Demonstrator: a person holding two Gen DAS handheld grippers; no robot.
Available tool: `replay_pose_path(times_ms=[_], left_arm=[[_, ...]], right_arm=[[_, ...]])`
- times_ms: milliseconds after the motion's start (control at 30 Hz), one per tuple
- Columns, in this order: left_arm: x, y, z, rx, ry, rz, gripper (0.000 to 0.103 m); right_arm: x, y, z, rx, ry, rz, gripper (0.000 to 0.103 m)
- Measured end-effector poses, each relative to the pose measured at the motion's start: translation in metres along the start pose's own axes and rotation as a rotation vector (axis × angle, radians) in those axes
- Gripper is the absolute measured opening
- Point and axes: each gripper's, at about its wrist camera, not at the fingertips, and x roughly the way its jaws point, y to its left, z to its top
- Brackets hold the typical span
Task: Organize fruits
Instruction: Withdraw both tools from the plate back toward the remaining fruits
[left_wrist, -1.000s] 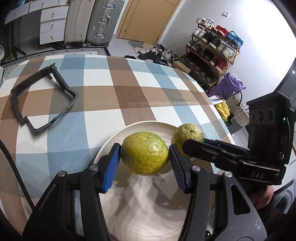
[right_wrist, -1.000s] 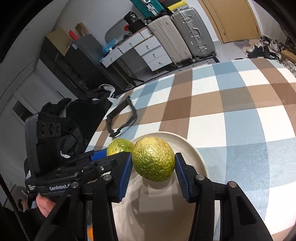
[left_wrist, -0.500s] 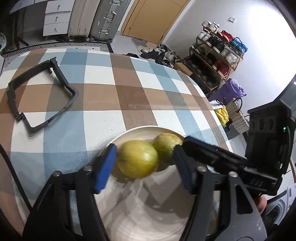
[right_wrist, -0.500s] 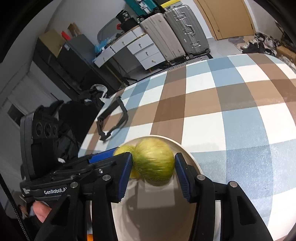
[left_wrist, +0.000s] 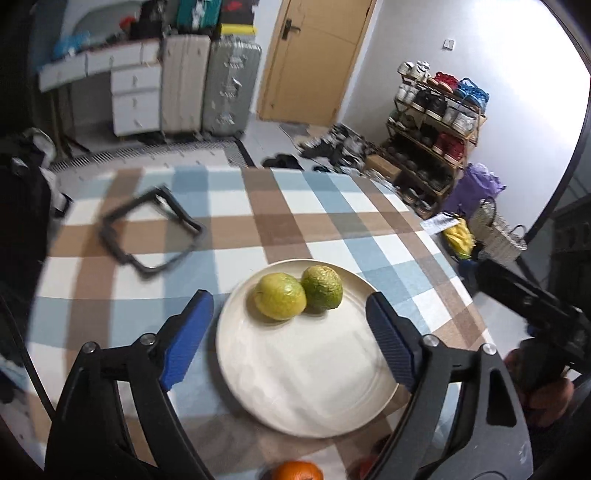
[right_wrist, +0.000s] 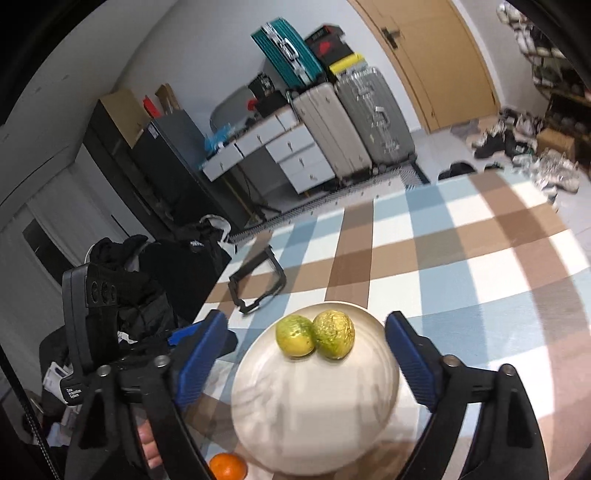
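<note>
Table (left_wrist: 332, 229): round, under a blue, brown and white checked cloth; bears everything listed below.

Plate (left_wrist: 306, 387): cream, round, near the table's front edge; front half bare. Holds both green fruits at its far side.

Black frame (left_wrist: 151, 232): open rectangular frame, lying flat, well apart from the plate to the far left. Not needed here.

Left gripper (left_wrist: 290, 336): blue-padded jaws opening, standing wide on either side of the plate, nothing between the pads.

Right gripper (right_wrist: 304, 360): jaws likewise opening, wide, empty, fruits visible beyond them.

Yellow-green fruit (left_wrist: 280, 301): smooth, resting on the plate, touching its neighbour.

Dark green fruit (left_wrist: 322, 288): wrinkled skin, on the plate, to the right of the first.

Orange (left_wrist: 295, 472): off the plate, at the table's near edge, partly cut off by the frame.

Handling note: the release looks complete. Draw both grippers clear without brushing the round fruits, which may roll. The orange is probably next; approach it from above, pads on opposite sides.
</note>
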Motion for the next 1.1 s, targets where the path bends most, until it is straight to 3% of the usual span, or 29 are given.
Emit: replay_pose_path(times_ms=[200, 367, 767, 933, 1100], left_arm=[[-0.061, -0.016, -0.019, 0.029, -0.099, 0.071, 0.102], [-0.105, -0.028, -0.041, 0.026, -0.153, 0.082, 0.102], [-0.153, -0.045, -0.114, 0.020, -0.152, 0.112, 0.102], [-0.153, -0.037, -0.148, 0.003, -0.131, 0.138, 0.102], [-0.144, -0.022, -0.167, -0.041, -0.094, 0.141, 0.102]], right_arm=[[-0.058, 0.031, -0.018, -0.074, -0.098, -0.031, 0.101], [-0.091, 0.055, -0.039, -0.131, -0.142, -0.046, 0.102], [-0.139, 0.095, -0.106, -0.296, -0.225, -0.127, 0.103], [-0.142, 0.093, -0.143, -0.302, -0.166, -0.129, 0.103], [-0.133, 0.084, -0.178, -0.299, -0.044, -0.141, 0.103]])
